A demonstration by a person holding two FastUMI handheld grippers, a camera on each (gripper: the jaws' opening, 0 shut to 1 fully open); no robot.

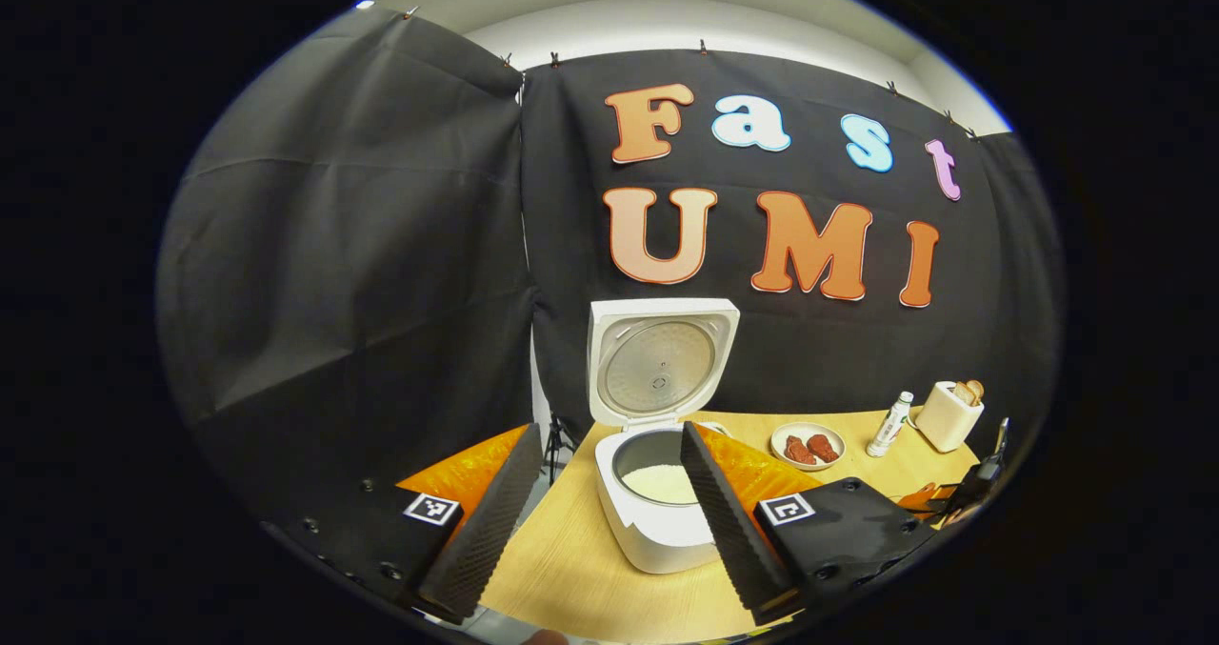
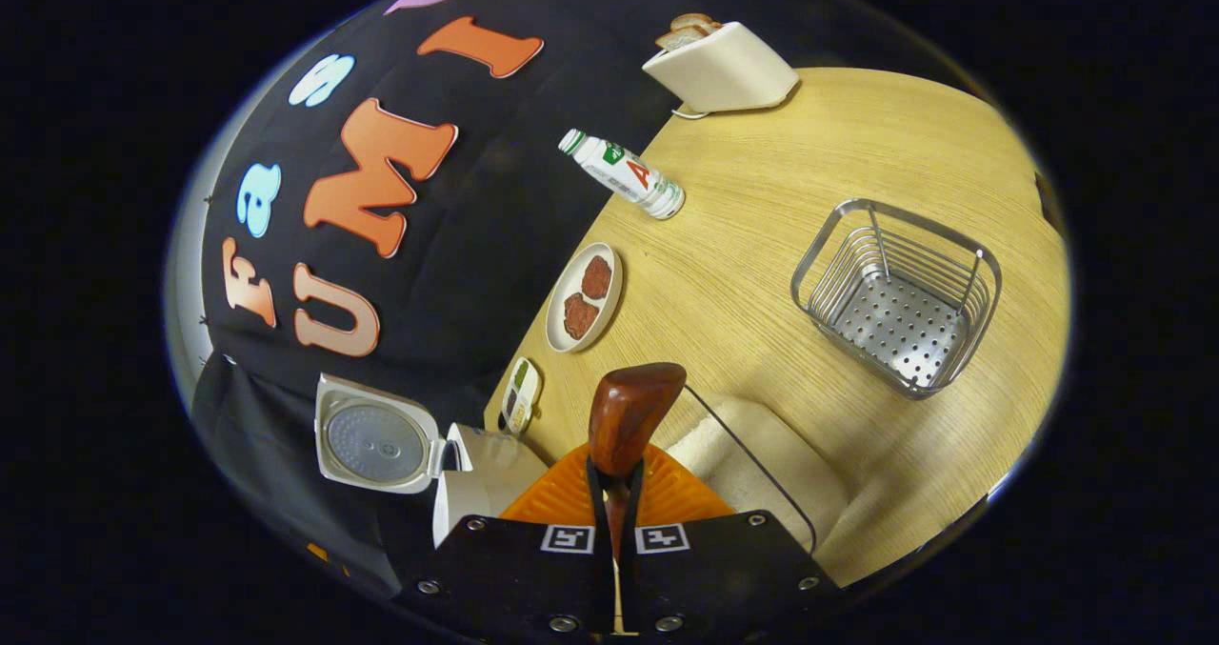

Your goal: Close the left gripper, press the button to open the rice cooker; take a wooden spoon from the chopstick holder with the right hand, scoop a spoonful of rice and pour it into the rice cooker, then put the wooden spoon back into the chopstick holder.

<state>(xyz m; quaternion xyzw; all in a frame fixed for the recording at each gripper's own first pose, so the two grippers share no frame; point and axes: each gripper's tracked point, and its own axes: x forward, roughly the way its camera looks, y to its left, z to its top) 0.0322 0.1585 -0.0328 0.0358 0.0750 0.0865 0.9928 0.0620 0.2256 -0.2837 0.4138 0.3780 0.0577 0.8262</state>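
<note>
Left gripper view: left claw (image 1: pixel 609 502) stands wide open w/ nothing between its two fingers (image 1: pixel 486 521). Rice cooker (image 1: pixel 662 502) sits on the wooden surface (image 1: pixel 571 569) straight ahead, framed in the gap; lid (image 1: pixel 659 359) up, upright at the back. White rice visible in the inner pot, but the right finger cuts across the pot's right side, so part of rim and contents is hidden. Cooker's button can't be made out. Further right along the wall: small plate (image 1: pixel 807 445) w/ two brown pieces, a bottle (image 1: pixel 889 424) standing upright, a toaster (image 1: pixel 948 414) w/ bread sticking out. Far right edge is dark and cut off; something there, too small to tell.

Right gripper view: right claw (image 2: pixel 614 493) is clamped on the wooden spoon (image 2: pixel 630 416); both fingers press the handle, bowl sticking out ahead. Whether the bowl carries rice can't be told; only its rounded back shows. Just beyond the claw, a clear container (image 2: pixel 762 464) of rice, near side hidden by the claw body. Chopstick holder (image 2: pixel 895 297), a metal wire basket w/ perforated floor, sits well apart on the surface (image 2: pixel 809 150). Cooker (image 2: pixel 476 478) at lower left w/ lid (image 2: pixel 376 445) open, body partly covered by the claw. Plate (image 2: pixel 583 297), bottle (image 2: pixel 624 176) and toaster (image 2: pixel 724 69) along the wall; a small dish (image 2: pixel 520 395) near the cooker, contents unclear.
</note>
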